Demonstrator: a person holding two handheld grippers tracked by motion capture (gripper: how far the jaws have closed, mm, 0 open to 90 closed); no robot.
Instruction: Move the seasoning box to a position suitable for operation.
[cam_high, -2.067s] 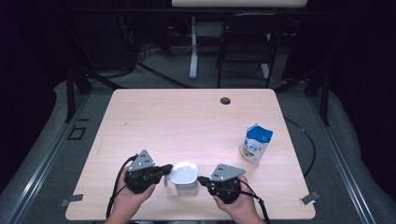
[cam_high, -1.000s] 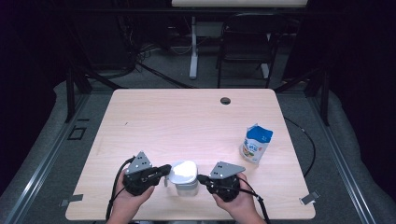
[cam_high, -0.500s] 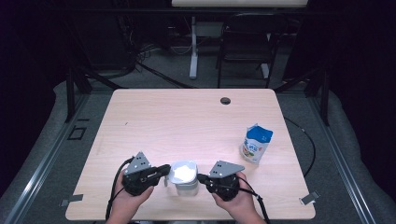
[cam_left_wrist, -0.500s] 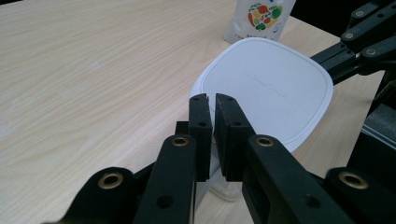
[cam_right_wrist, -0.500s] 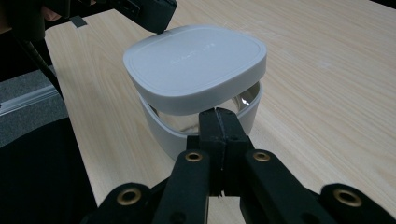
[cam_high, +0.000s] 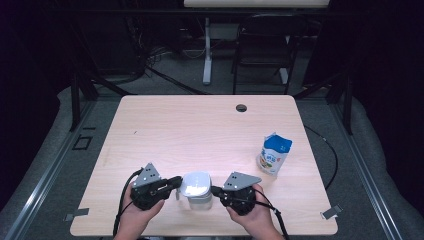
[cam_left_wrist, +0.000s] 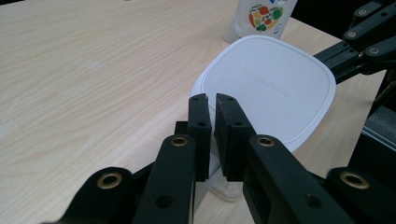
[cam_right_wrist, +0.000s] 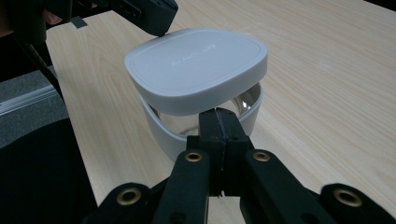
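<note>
Pale wood tabletop (cam_high: 200, 130), dark room behind. My left tool (cam_high: 176, 182) is nearly together, jaws pinching the edge of the white rounded-square plastic lid (cam_high: 196, 183). My right tool (cam_high: 216, 190) is clamped on the rim of the clear container with white band (cam_right_wrist: 205, 122). Change: compared with two seconds ago the lid has lifted and sits tilted, a gap showing at my right tool's side, so it looks unseated and ready to come off. Container sits near the front edge between my hands; looks empty through the gap. Blue-and-white pouch (cam_high: 274, 153) stands well apart, right.
</note>
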